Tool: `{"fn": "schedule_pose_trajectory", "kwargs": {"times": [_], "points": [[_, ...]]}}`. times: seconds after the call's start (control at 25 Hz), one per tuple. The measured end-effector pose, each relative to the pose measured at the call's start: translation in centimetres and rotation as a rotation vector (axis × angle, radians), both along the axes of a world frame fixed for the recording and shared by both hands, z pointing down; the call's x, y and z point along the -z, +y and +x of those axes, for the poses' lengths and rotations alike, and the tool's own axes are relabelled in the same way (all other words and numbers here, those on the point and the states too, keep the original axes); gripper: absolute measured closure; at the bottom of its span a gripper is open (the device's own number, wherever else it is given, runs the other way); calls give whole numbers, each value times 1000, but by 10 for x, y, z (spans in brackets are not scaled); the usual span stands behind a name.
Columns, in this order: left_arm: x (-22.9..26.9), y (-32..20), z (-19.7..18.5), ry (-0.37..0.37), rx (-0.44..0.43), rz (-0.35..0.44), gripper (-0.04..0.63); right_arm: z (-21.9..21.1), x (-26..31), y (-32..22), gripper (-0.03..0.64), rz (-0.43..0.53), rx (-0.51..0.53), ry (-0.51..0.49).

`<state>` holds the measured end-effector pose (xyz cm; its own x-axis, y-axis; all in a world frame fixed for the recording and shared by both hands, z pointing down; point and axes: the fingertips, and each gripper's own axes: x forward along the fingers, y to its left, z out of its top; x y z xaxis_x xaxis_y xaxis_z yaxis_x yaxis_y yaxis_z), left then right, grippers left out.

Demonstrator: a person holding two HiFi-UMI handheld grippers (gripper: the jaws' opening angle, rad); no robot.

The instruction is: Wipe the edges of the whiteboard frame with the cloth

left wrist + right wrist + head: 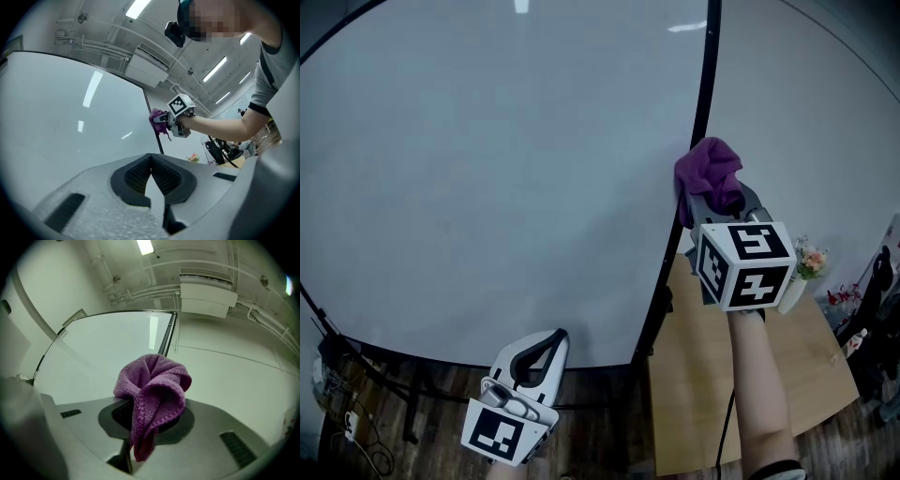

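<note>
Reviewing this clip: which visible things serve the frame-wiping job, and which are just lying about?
In the job:
purple cloth
right gripper, shut on the cloth
whiteboard frame
whiteboard

Lying about:
wooden table
flowers
floor cables
left gripper, shut, empty

No legible text, label or number anywhere.

Wooden table (692, 384), dark plank floor (600, 431)

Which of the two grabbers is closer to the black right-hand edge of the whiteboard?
Right. The right gripper holds the purple cloth at the frame edge; the left gripper sits lower down, off to its left.
</note>
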<state>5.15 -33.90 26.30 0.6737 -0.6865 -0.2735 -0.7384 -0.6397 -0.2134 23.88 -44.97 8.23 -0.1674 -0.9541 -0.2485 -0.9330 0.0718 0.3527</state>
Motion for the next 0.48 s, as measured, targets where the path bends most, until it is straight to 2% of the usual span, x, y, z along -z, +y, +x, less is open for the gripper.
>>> {"fn": "schedule_pose_trajectory", "kwargs": {"times": [0.28,0.48], "points": [[-8,12,2,0,-8,-27,578,-2,-30,2,541,-46,-4,5],[-7,15,1,2,-4,4,578,-1,-45,1,541,-72,-4,-10]]}}
